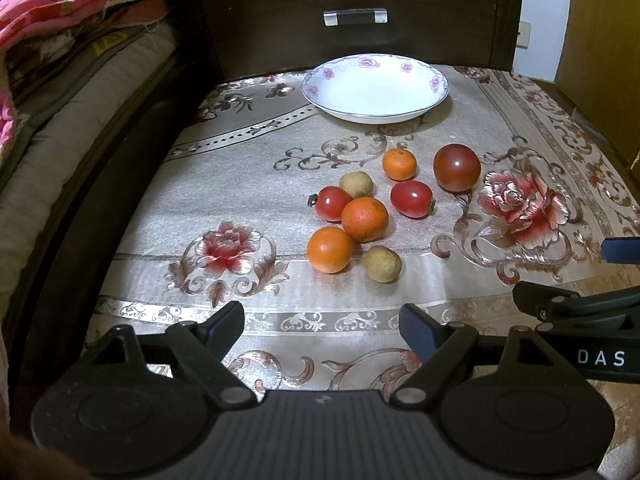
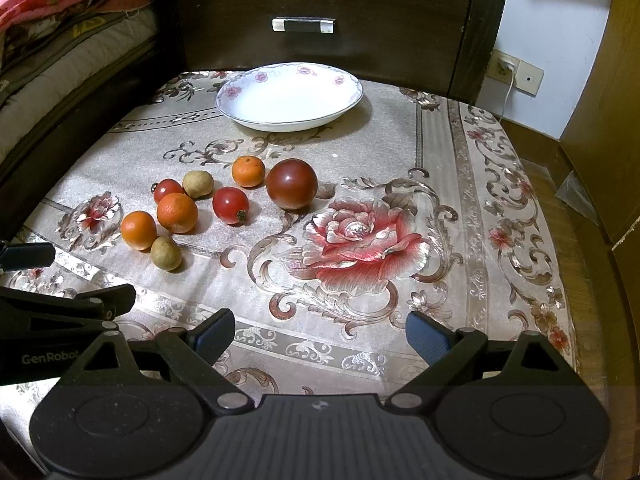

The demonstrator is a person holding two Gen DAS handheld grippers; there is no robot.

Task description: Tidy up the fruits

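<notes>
Black plastic makes up both tools, each with blue ribbed pads on its two fingers. The left gripper point(image 1: 322, 330) is held low over the near edge of the tablecloth point(image 1: 248, 208), pointing forward and tilted slightly down, its fingers spread wide with nothing between them. The right gripper point(image 2: 320, 336) sits in the same pose just beside it, fingers equally wide apart and holding nothing; its side shows at the right edge of the left wrist view.

All the fruit lies ahead of the fingers in a loose cluster on the cloth. From the left gripper it is straight ahead and a little right of the gap; from the right gripper it is ahead and left of the left finger. Nearest the left fingers are a smooth orange point(image 1: 329, 249) and a dull, tan round fruit point(image 1: 382, 264), close together but apart. Behind them a rougher-skinned orange point(image 1: 364, 219) touches a glossy red tomato point(image 1: 333, 203), with a second tan fruit point(image 1: 356, 185) just beyond. A second red tomato point(image 1: 412, 199) lies to the right, a small orange point(image 1: 399, 164) behind it, and a large, shiny dark-red tomato point(image 1: 457, 167) furthest right.

Well beyond the cluster stands a shallow white china bowl point(image 1: 434, 98) with pink flowers on its rim, in front of a dark wooden drawer point(image 1: 280, 20). The cloth is shiny woven fabric, beige with red roses and scrolls.
</notes>
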